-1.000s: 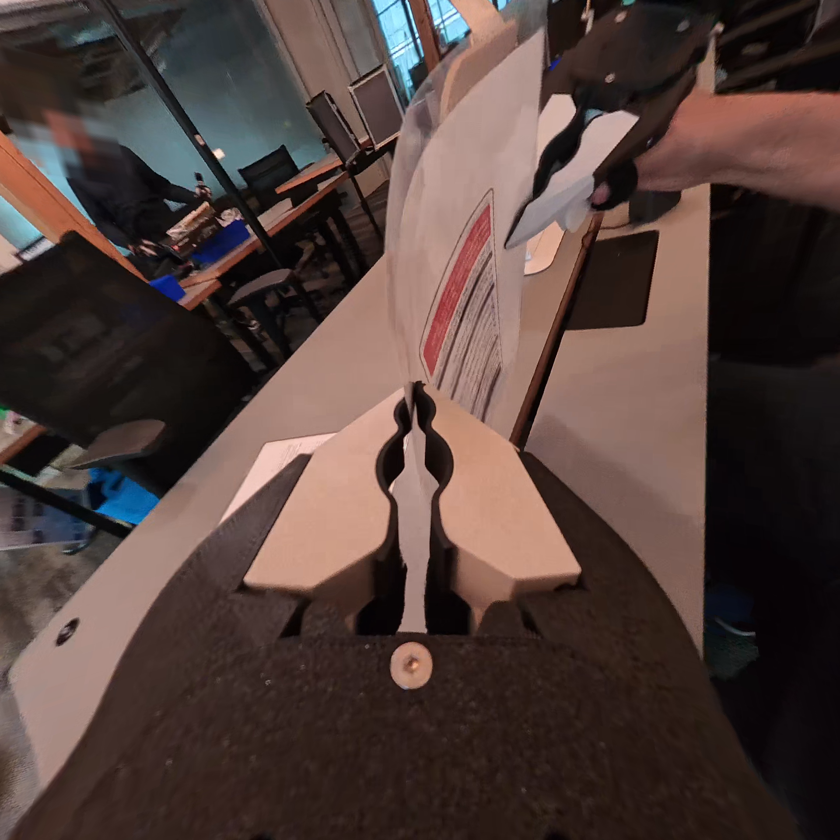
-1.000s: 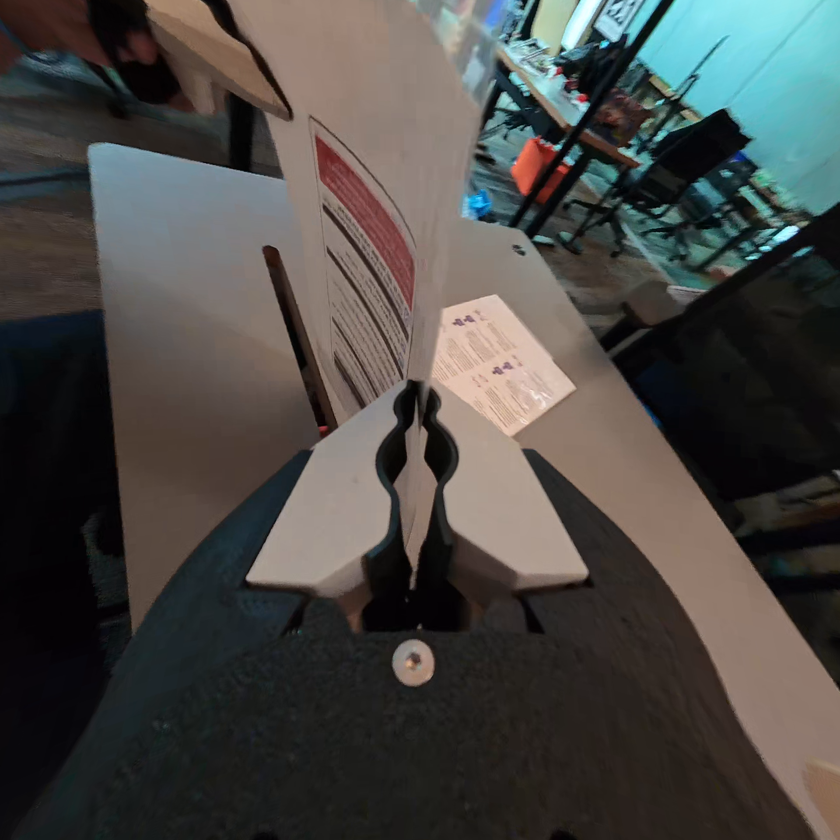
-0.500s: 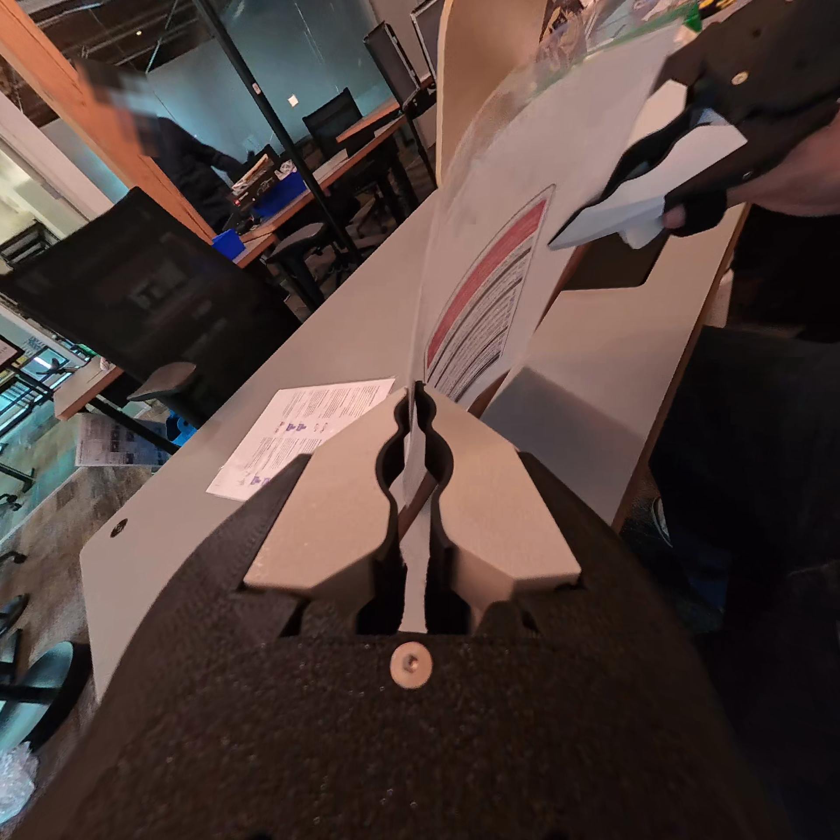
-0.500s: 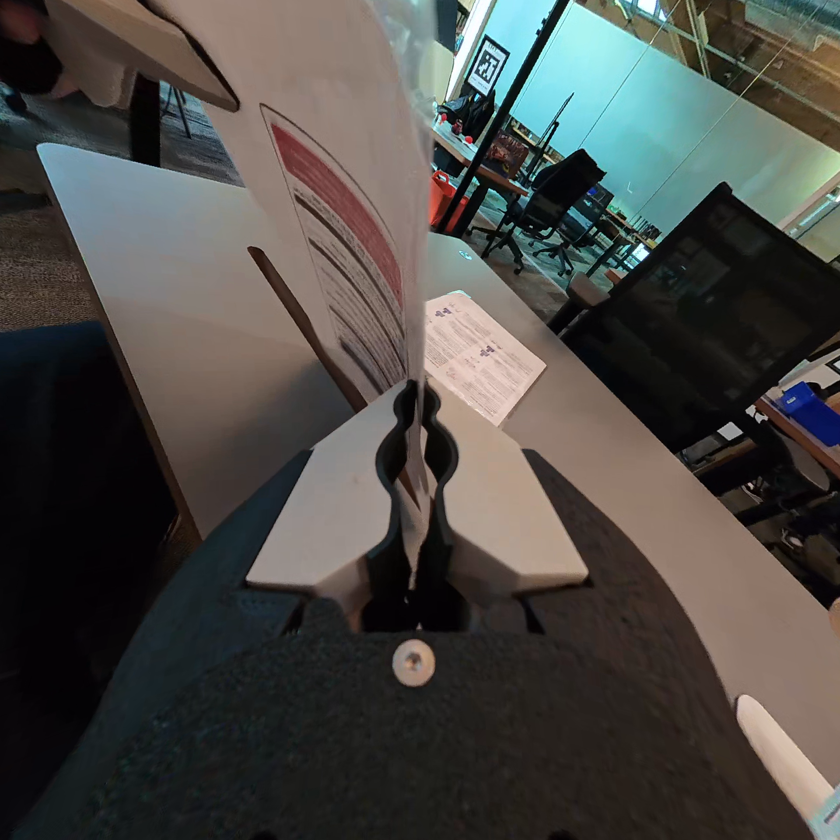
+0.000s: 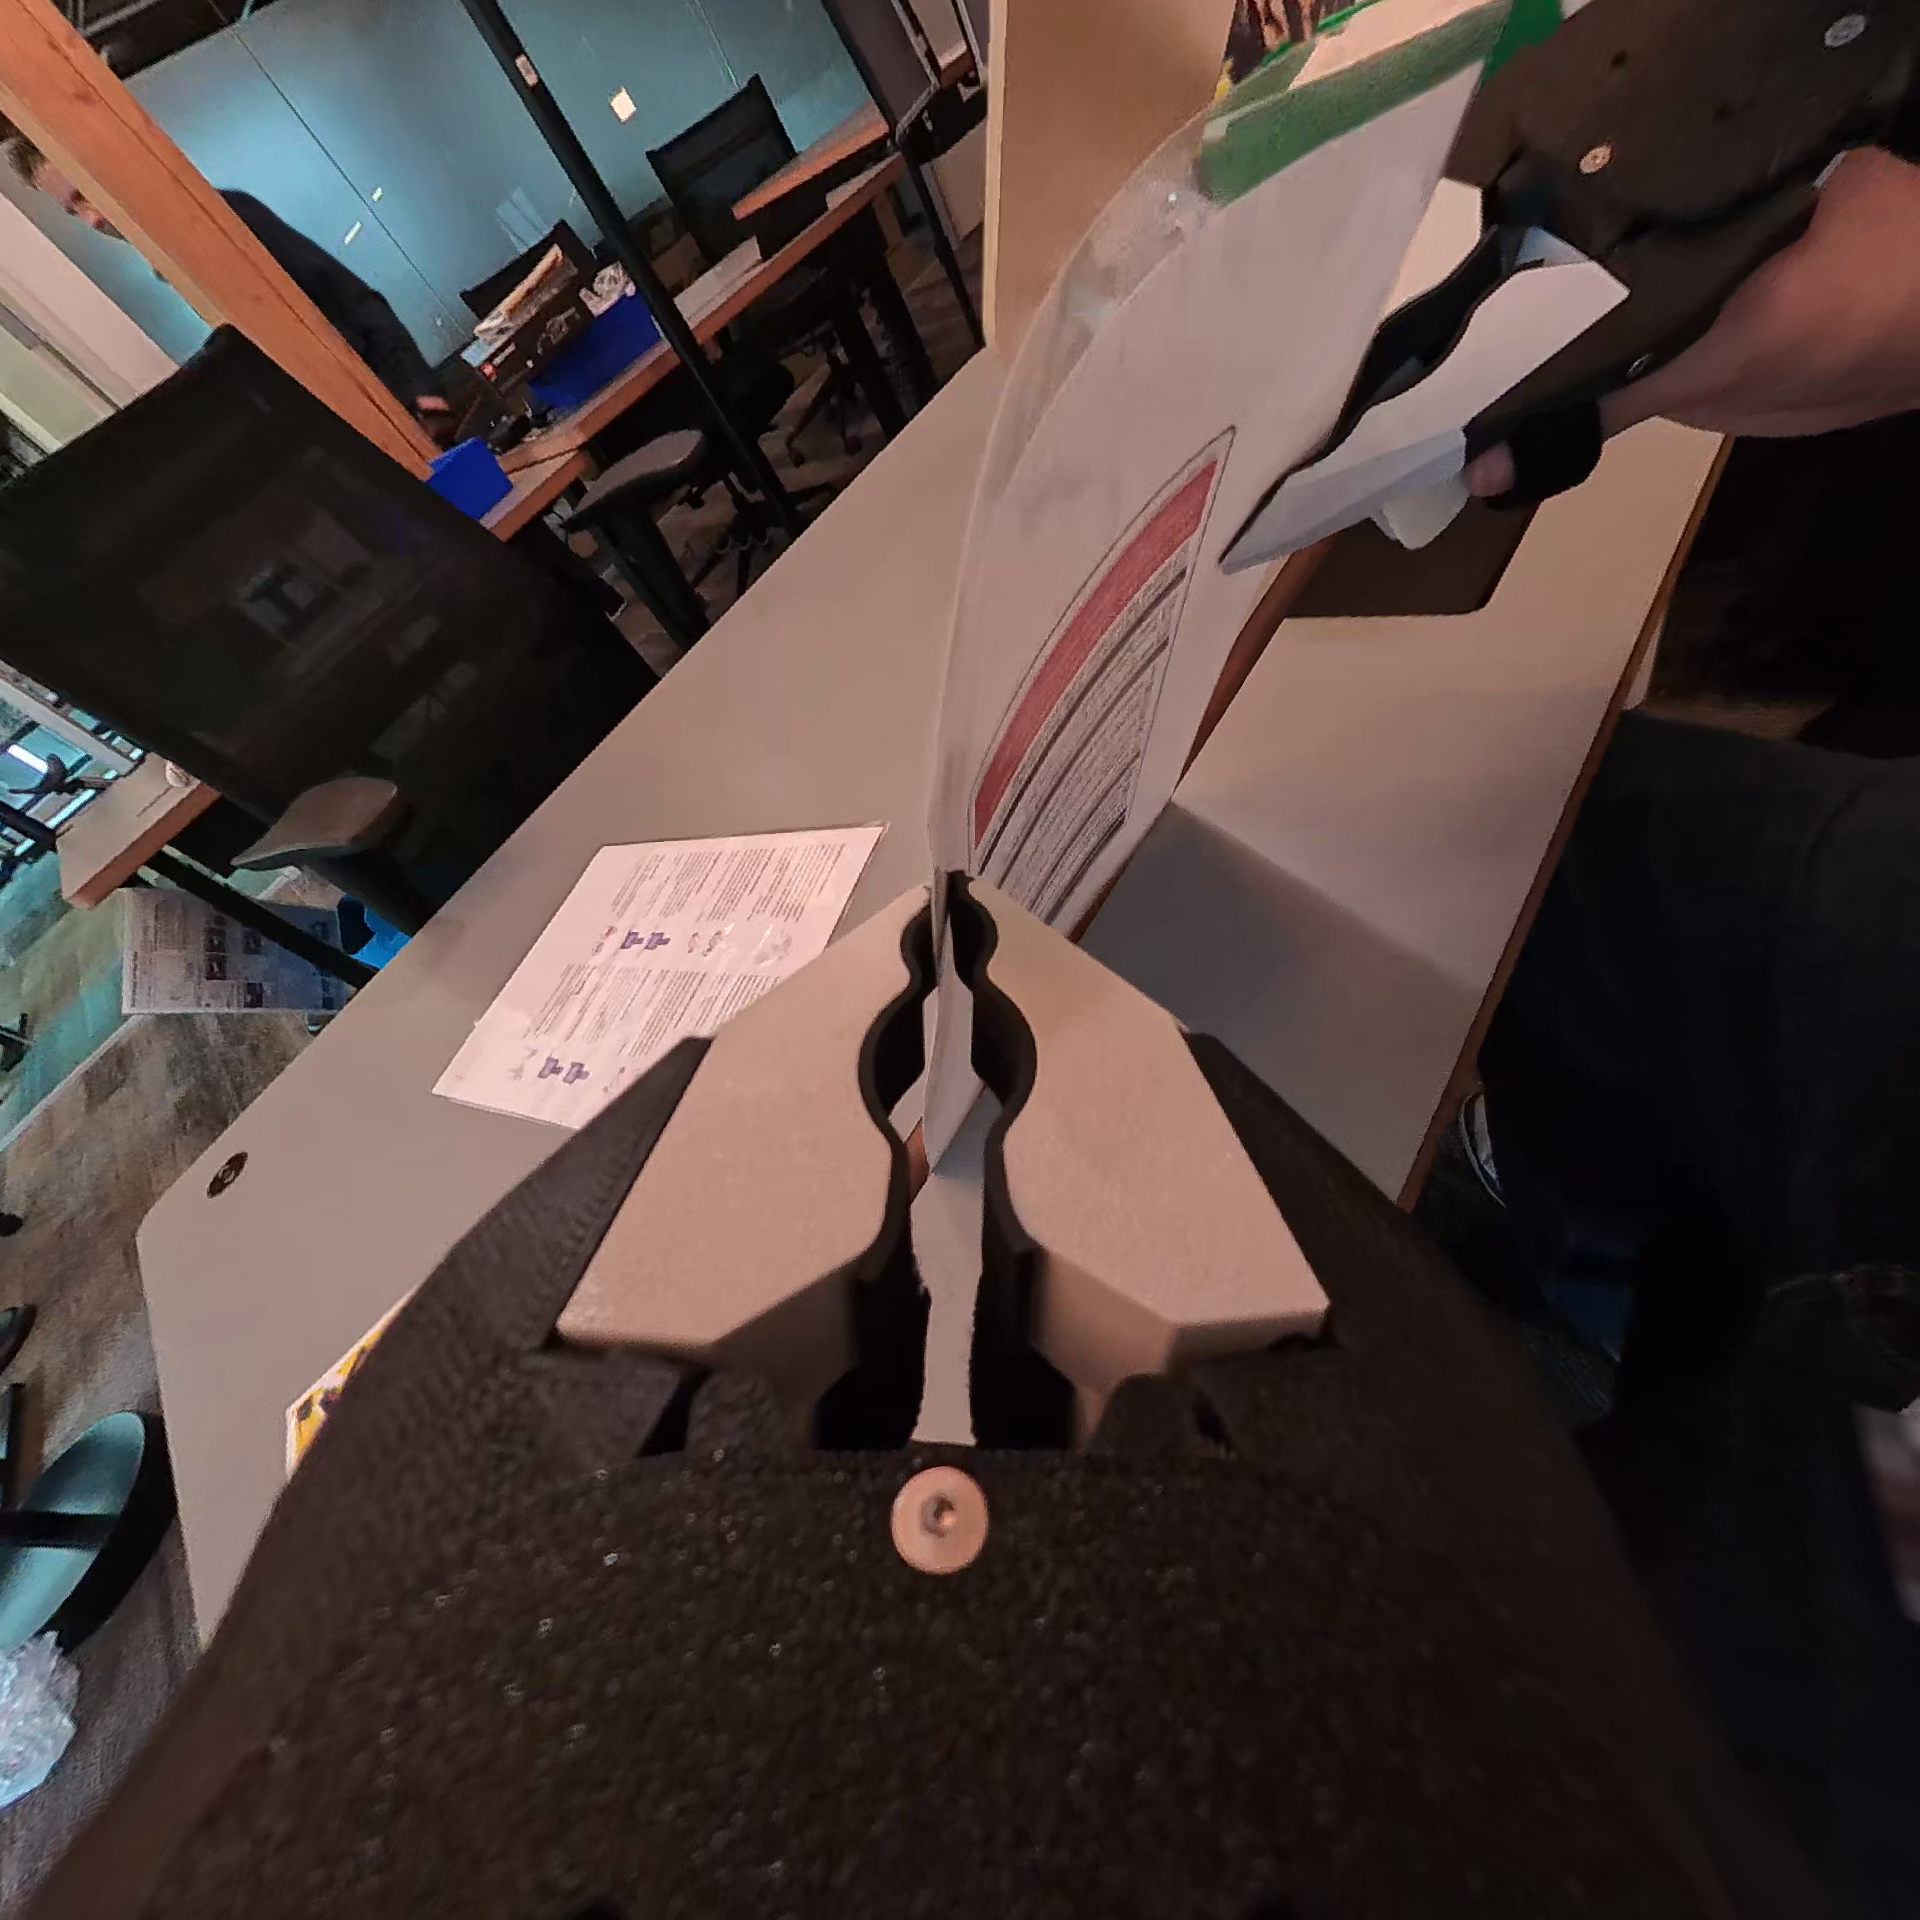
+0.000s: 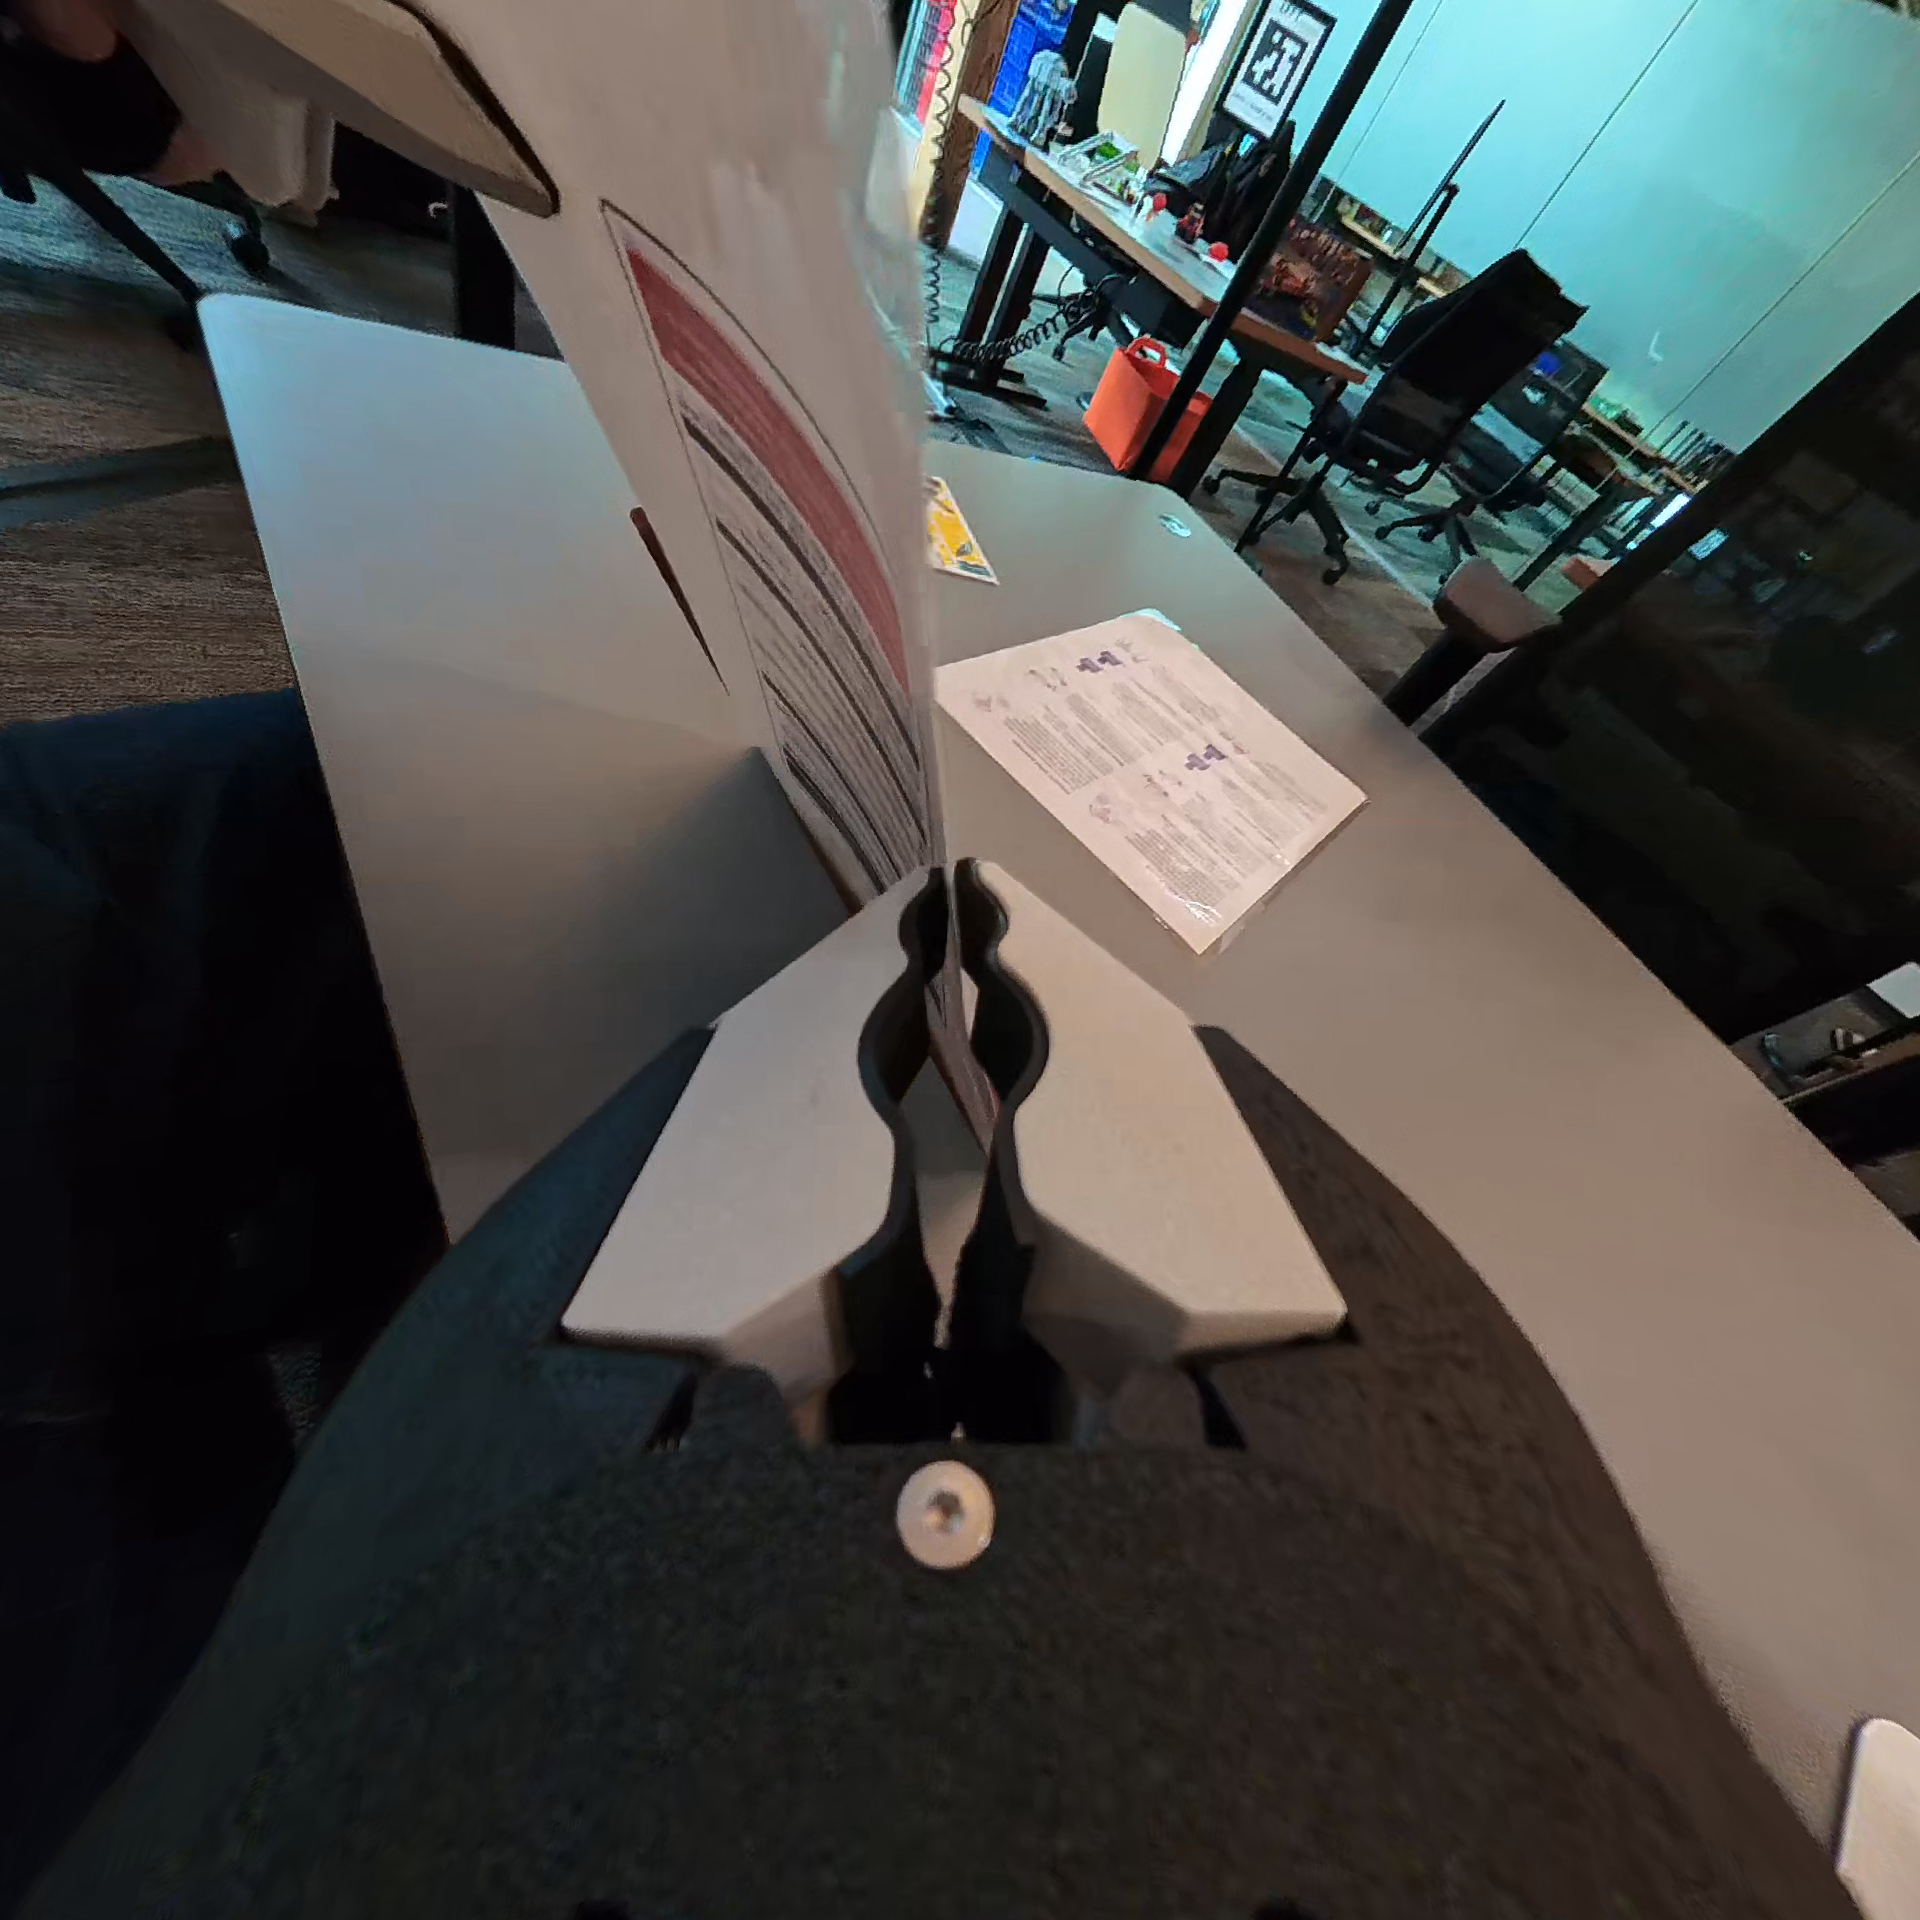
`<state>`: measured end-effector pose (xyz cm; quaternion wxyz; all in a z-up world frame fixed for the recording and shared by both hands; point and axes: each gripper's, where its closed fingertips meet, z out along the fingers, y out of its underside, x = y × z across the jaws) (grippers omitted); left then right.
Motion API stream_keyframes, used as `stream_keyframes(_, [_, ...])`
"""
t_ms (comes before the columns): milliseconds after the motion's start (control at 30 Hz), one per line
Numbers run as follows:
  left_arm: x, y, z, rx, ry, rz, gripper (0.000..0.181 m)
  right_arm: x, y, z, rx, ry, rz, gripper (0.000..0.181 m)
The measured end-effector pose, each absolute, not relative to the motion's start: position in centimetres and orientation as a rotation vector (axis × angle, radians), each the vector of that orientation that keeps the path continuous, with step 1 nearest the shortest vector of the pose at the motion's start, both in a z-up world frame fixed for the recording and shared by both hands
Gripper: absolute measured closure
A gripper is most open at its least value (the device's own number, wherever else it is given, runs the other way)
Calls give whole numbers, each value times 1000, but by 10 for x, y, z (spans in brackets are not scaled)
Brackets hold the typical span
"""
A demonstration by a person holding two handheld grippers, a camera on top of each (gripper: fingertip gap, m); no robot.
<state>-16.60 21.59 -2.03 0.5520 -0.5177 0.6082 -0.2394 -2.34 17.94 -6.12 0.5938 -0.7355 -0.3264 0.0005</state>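
A white plastic sheet (image 5: 1143, 436) with a red-banded printed label hangs stretched between my two grippers above the grey table (image 5: 748, 707). My left gripper (image 5: 951, 896) is shut on its lower edge. My right gripper (image 6: 951, 878) is shut on another edge of the same sheet (image 6: 748, 260). In the left wrist view the right gripper (image 5: 1294, 494) shows at the upper right, held by a hand, clamped on the sheet. In the right wrist view the left gripper (image 6: 488, 177) shows at the top left. A green patch sits at the sheet's top.
A printed leaflet (image 5: 675, 966) lies flat on the table and also shows in the right wrist view (image 6: 1143, 769). A small yellow card (image 6: 956, 540) lies beyond it. A dark slot (image 6: 675, 592) splits the tabletop. A black chair back (image 5: 260, 582) stands left; a person (image 5: 312, 281) behind. Spacing between my two grippers at the tips: around 15 cm.
Both grippers have swung with the sheet still clamped between them. The leaflet and the table's end have come further into view. Neither grip has changed.
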Motion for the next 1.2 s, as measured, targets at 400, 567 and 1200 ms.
stream_keyframes(400, [-158, 242, -71, -1357, 1493, -582, 180, -13, 204, -125, -1838, -804, 47, 180])
stream_keyframes(567, [-155, 254, -102, -1477, 1521, -612, 179, -5, 215, -150, -1942, -808, 22, 178])
stream_keyframes(1200, [-187, 248, -126, -1711, 1436, -769, 145, -10, 174, -134, -2018, -585, 178, 145])
